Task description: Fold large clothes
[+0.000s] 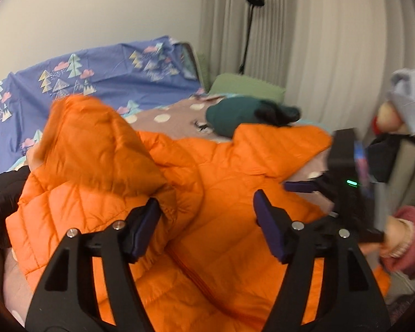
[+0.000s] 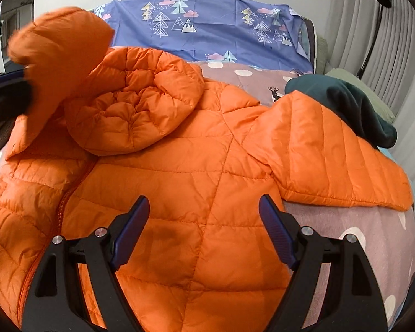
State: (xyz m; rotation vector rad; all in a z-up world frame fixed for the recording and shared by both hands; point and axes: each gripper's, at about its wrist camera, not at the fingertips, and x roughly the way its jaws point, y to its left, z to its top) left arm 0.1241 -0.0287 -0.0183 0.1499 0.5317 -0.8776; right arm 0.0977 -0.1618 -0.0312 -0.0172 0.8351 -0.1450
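The left gripper stands with its jaws apart over the orange puffer jacket. A fold of the left sleeve lies against the inner face of one pad, but nothing is pinched between the pads. The right gripper hangs wide too, empty, above the jacket's front panel. In the left wrist view the right gripper shows at the right edge, gripped by a hand in a pink cuff.

The jacket lies front up on a bed with a dotted pinkish cover, zipper closed. Its hood is rolled up in a bunch at the collar. The left sleeve is blurred and raised over the chest, apparently dropping inward, so the first fold looks just made or in the act of landing. The right sleeve is spread outward, its cuff end lying near a dark green garment that waits farther up the bed. A blue sheet printed with trees covers the headboard end.

By my reading the work is early: one sleeve coming in, the other untouched. Left to do are bringing the right sleeve across, settling the hood flat, and doubling the body from hem to collar. The dark green garment probably follows.
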